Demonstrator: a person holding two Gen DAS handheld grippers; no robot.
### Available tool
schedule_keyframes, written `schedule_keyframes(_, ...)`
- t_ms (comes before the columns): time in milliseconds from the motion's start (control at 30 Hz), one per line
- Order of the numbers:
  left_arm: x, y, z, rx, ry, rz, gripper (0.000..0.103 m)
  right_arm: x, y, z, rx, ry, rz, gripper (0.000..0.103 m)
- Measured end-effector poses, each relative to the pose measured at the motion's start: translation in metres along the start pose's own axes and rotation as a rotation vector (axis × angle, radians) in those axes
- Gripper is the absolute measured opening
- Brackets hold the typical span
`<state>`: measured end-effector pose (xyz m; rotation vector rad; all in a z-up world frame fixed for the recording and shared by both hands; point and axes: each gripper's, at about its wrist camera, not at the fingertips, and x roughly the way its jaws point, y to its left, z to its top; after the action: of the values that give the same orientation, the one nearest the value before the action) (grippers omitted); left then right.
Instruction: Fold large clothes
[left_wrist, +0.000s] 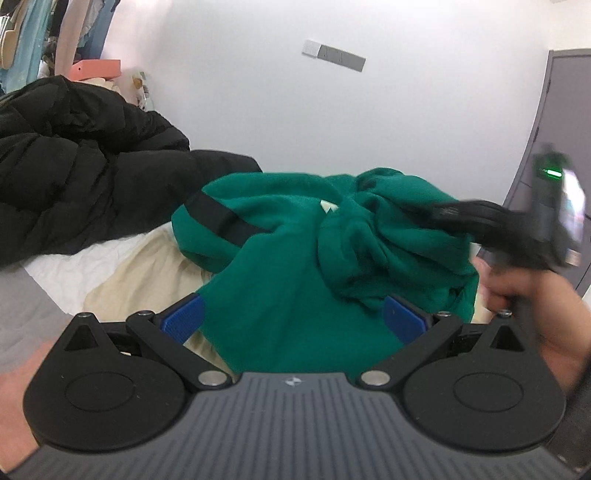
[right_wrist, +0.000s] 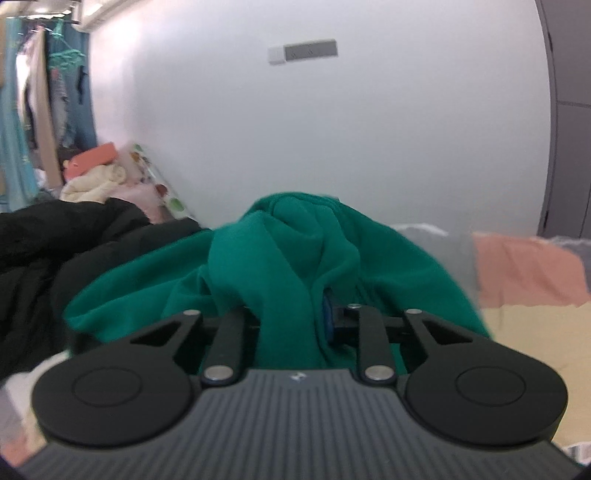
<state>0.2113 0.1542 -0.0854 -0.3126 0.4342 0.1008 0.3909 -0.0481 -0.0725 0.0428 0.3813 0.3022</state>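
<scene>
The green hoodie lies bunched on the bed, filling the middle of the left wrist view. The left gripper stands wide open, its blue pads at 9 and 3 o'clock of a fold of green cloth that runs down between them; the pads do not press on it.

Only this view shows the black band across the hoodie at 10 o'clock and a small white tag near its neck. It also shows the right gripper from outside, blurred, coming in from 3 o'clock with its fingers sunk into the raised bunch of cloth, and the right hand on its handle below.

The right wrist view shows that grip close up: the right gripper is closed on the hoodie, with a thick twist of cloth rising from between the fingers toward 12 o'clock. One blue pad shows at the cloth's edge; the other is hidden by fabric.

A black puffer jacket is heaped at 9 to 10 o'clock in both views, touching the hoodie's far edge. Only the right view shows a pink cloth at 3 o'clock on the bed. Hanging clothes fill the upper left, and a grey wall plate sits at 12 o'clock.
</scene>
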Motion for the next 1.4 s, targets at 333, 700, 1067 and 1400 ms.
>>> schedule_keyframes(333, -0.040, -0.005, 0.005, -0.034, -0.055, -0.062, 0.103, -0.173, -0.020, -0.011, -0.126, -0.137, 0.122, 0.022)
schedule_keyframes(700, -0.086, -0.027, -0.010, -0.058, -0.004, -0.169, 0.103, -0.315, -0.053, -0.061, -0.255, -0.058, 0.294, 0.022)
schedule_keyframes(1067, -0.070, -0.021, -0.027, -0.190, 0.215, -0.172, 0.103, -0.303, -0.059, -0.108, -0.219, 0.249, 0.277, 0.039)
schedule_keyframes(1400, -0.021, 0.004, -0.062, -0.523, 0.390, -0.271, 0.102, -0.293, -0.110, -0.084, 0.061, 0.286, 0.269, 0.077)
